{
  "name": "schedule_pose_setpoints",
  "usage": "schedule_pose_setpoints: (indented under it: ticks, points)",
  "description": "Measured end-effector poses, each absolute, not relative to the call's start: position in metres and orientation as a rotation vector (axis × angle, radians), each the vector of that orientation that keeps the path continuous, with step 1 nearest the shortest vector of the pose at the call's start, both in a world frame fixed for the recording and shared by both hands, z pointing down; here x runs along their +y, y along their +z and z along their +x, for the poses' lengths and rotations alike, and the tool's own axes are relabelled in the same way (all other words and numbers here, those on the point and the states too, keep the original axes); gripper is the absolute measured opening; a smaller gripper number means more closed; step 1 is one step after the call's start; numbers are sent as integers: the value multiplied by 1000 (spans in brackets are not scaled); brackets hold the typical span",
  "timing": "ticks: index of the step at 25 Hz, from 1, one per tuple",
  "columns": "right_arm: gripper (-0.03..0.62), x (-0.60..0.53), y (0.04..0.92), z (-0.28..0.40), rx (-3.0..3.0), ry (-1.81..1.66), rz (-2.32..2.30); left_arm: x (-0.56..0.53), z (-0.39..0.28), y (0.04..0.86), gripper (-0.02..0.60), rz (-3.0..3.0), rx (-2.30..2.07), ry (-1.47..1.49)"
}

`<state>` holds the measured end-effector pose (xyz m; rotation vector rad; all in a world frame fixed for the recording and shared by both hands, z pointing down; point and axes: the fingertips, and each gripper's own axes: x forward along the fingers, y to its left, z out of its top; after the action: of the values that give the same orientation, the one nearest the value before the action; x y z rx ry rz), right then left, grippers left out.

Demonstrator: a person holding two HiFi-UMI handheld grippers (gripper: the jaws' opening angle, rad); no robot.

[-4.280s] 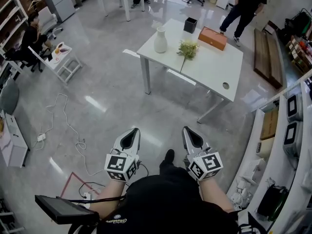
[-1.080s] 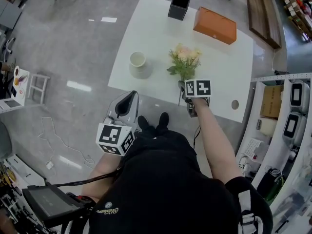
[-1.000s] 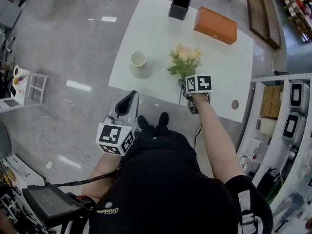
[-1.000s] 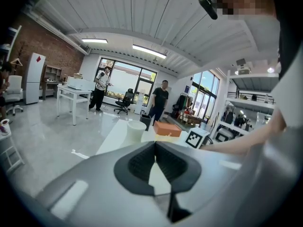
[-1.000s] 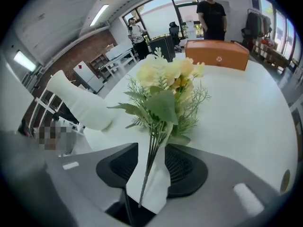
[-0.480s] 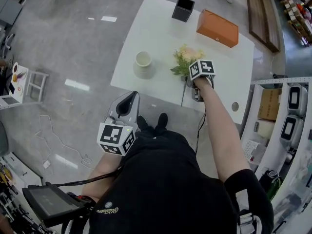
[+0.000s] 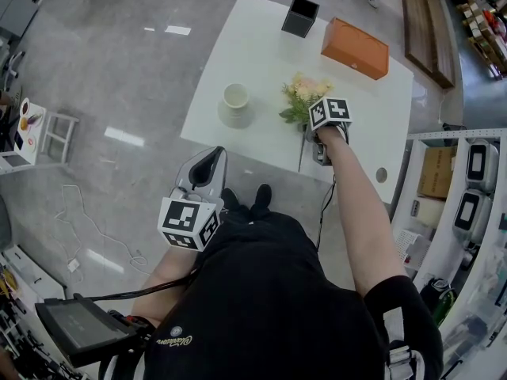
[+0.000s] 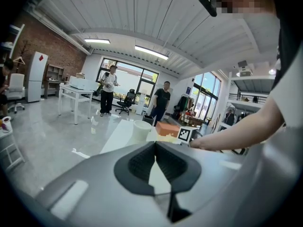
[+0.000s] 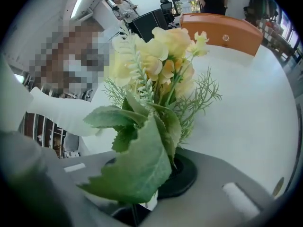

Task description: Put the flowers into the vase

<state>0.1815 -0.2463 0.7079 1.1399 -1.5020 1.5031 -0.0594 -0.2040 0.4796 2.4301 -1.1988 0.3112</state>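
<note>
The flowers, pale yellow blooms with green leaves, lie on the white table, their stem reaching towards the near edge. My right gripper tilts down over them. In the right gripper view the flowers fill the middle, and the stem runs down between the pads of my right gripper. Its jaws have just been closing and are now shut on the stem. The white vase stands upright left of the flowers. My left gripper hangs shut and empty over the floor, short of the table.
An orange box and a black square cup stand at the table's far side. A cable hole is near the right corner. Shelving runs along the right. People stand beyond the table.
The person has walked up to the table. Over the last second the right gripper tipped further down over the flowers and shifted slightly up the picture. The left gripper stayed still.
</note>
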Motion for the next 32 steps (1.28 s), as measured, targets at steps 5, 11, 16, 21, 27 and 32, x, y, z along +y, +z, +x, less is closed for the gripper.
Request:
schedule_pose_setpoints:
  ticks: [5,11,16,21,27,32]
  points:
    - [54,-244,707,186,-1506,1472,1143,-204,-58,480,7,2427,-1194,312]
    - [52,-248,695,197,-1537,1376,1192,-200,-53,475,7,2444,-1196,310]
    - [52,-265,659,203,-1656,1276,1322,-200,-55,469,7,2451,-1217,304]
    - [52,-291,577,206,-1868,934,1538,-199,-53,459,7,2474,-1236,280]
    - [54,-281,485,194,-2119,570,1769,-201,-49,446,8,2499,-1257,250]
    - [54,-265,453,189,-2239,409,1857,-202,-47,441,6,2513,-1262,239]
